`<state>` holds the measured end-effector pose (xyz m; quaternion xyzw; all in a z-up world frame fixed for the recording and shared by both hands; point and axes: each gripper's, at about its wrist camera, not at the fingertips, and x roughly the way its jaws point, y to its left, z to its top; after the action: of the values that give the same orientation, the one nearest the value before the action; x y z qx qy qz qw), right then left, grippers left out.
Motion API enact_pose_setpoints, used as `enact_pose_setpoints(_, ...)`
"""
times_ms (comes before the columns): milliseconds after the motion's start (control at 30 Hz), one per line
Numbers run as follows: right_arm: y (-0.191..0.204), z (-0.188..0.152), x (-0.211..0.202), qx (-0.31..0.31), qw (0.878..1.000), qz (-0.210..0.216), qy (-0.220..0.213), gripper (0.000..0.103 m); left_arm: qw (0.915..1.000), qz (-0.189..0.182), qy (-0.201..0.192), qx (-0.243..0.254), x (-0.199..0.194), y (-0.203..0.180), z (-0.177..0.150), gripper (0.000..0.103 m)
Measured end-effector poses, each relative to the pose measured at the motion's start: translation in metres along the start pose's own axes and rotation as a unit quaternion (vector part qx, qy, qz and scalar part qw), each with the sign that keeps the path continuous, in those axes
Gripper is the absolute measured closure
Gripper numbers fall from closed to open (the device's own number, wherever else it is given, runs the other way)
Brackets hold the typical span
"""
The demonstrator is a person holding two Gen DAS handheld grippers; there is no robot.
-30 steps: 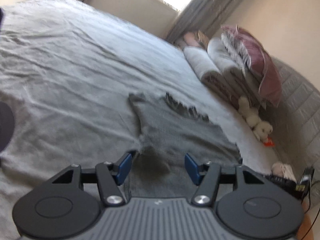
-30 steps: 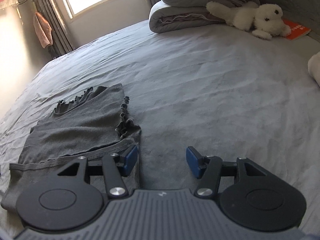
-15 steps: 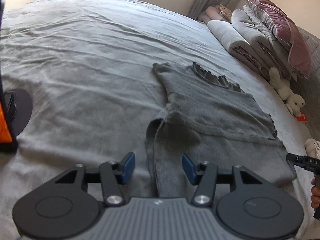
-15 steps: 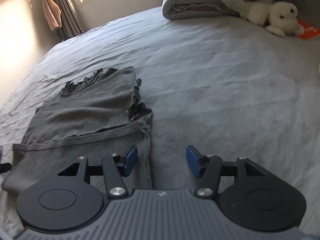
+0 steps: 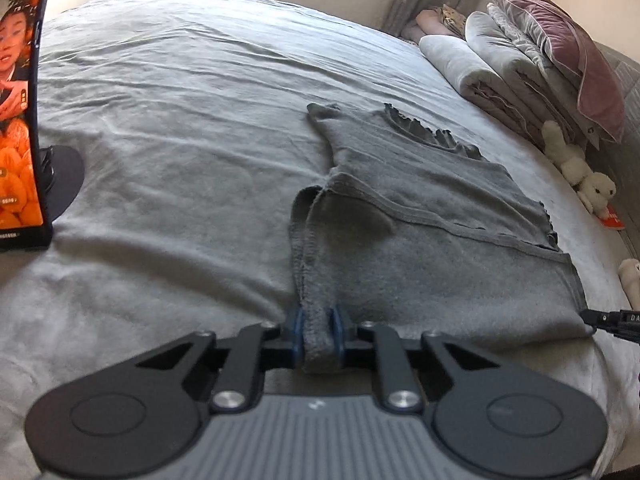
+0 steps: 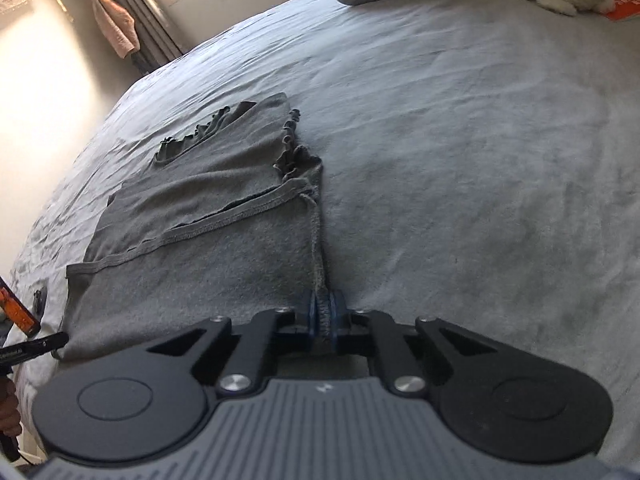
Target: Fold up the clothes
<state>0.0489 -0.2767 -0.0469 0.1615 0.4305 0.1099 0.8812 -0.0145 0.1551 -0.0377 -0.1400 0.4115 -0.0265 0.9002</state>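
We are working on a grey top (image 5: 420, 216) lying partly folded on the bed (image 5: 180, 112), its frilled neckline pointing toward the stacked bedding (image 5: 500, 68). Our left claw (image 5: 318, 338) has just been closing and is now clamped on the near left corner of the fabric. Our right claw (image 6: 325, 314) has likewise just closed, pinching the near right corner's seam edge between its blue pads.

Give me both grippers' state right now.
Left gripper: just closed, pinching the grey top's near corner.
Right gripper: just closed on the top's other near corner.
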Motion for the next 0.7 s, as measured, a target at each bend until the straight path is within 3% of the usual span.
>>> enact_pose_setpoints(133, 0.005, -0.001, 0.0, -0.013, 1.0, -0.011, -0.008, 0.091, 1.0, -0.002, -0.004, 0.008, -0.001, 0.0, 0.001, 0.081)
enact_pose_setpoints(267, 0.009, 0.004, -0.002, -0.01, 0.999, -0.023, -0.022, 0.078, 0.9993, 0.024, -0.029, 0.001, -0.006, 0.0, 0.006, 0.054)
enact_pose_setpoints(333, 0.014, 0.006, -0.002, -0.016, 0.999, -0.034, -0.033, 0.061, 0.9983, 0.041, -0.04, 0.009, -0.006, -0.002, 0.009, 0.047)
enact_pose_setpoints(367, 0.016, 0.008, -0.002, -0.019, 0.998, -0.04, -0.037, 0.059, 0.9976, 0.049, -0.046, 0.013, -0.006, -0.003, 0.011, 0.044)
enact_pose_setpoints(600, 0.018, 0.035, 0.014, -0.018, 0.998, -0.051, -0.033, 0.056, 0.9982, 0.054, -0.028, 0.005, 0.021, -0.006, 0.045, 0.044)
enact_pose_setpoints(700, 0.011, 0.055, 0.02, -0.003, 0.999, -0.036, -0.035, 0.055, 0.998, 0.057, -0.02, 0.018, 0.038, -0.011, 0.067, 0.044)
